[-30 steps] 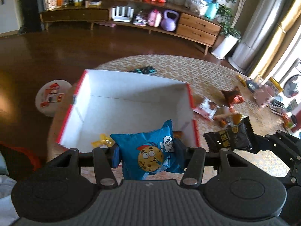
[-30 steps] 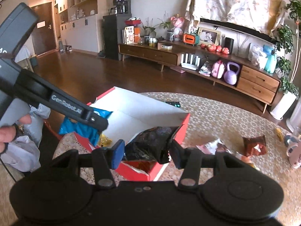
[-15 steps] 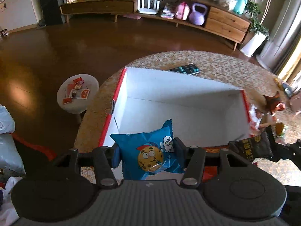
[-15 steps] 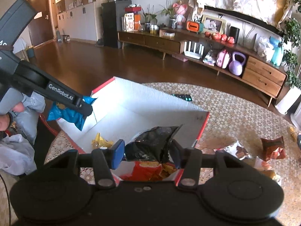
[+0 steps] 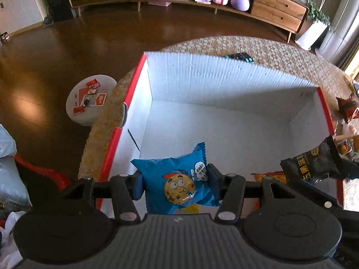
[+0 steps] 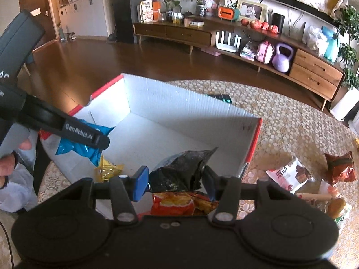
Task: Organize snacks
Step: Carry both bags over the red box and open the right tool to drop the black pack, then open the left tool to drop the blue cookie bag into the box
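Both grippers have come lower and closer over the box since the earlier frames; its white interior now fills much more of each view.

The left gripper (image 5: 175, 185), jaws partly closed, pinches a blue foil snack packet printed with a cartoon cookie (image 5: 178, 183) between its blue pads, held at lower centre of the left wrist view, above the near-left part of the open white corrugated box with red outer walls (image 5: 224, 78).

The right gripper (image 6: 175, 182), likewise partly closed, clamps a crumpled black foil snack packet (image 6: 181, 170) at lower centre of its own view, over the near end of the box. Directly under it lies a red-orange chip bag (image 6: 179, 204); a small yellow wrapped sweet (image 6: 108, 168) sits on the box floor to its left.

Loose snacks (image 6: 291, 174) lie on the round woven-pattern table (image 6: 291, 123) at lower right of the frame. A dark remote control (image 5: 239, 56) lies beyond the box's far wall.
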Tool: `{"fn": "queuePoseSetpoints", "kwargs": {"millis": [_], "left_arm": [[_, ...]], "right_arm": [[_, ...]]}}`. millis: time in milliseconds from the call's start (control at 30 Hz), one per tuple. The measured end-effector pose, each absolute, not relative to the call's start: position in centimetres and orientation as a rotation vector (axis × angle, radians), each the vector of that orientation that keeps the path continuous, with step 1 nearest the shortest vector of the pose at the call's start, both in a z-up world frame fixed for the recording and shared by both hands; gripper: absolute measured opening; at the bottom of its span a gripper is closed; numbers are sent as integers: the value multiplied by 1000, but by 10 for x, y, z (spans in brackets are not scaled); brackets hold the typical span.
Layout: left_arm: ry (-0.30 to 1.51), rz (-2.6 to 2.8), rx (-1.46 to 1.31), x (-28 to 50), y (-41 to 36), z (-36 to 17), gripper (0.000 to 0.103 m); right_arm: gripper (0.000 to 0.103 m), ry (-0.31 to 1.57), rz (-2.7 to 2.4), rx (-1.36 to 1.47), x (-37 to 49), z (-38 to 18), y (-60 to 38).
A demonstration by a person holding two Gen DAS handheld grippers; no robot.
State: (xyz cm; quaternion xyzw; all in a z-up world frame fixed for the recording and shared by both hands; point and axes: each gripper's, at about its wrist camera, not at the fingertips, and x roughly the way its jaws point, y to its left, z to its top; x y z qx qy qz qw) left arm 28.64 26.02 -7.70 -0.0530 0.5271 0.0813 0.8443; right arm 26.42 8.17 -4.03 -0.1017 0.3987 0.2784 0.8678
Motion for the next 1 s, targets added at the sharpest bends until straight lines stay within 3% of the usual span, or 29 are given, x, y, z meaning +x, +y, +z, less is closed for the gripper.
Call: {"fn": "queuePoseSetpoints", "kwargs": {"millis": [267, 400, 633, 867, 933, 1000], "left_arm": [[1121, 169, -112, 289, 260, -89, 60], [1105, 161, -121, 285, 259, -87, 70], [1094, 172, -130, 276, 257, -81, 72], [1075, 164, -136, 263, 252, -69, 72], [1065, 165, -137, 259, 251, -65, 83], [1048, 163, -145, 254, 250, -60, 84]], "right_arm": [[51, 851, 587, -211, 265, -44, 84], [65, 844, 592, -200, 261, -42, 83], [82, 824, 592, -180, 254, -33, 77], [90, 799, 583, -159, 243, -18, 67], [91, 792, 580, -155, 241, -14, 63], [92, 785, 578, -148, 237, -10, 60]]}}
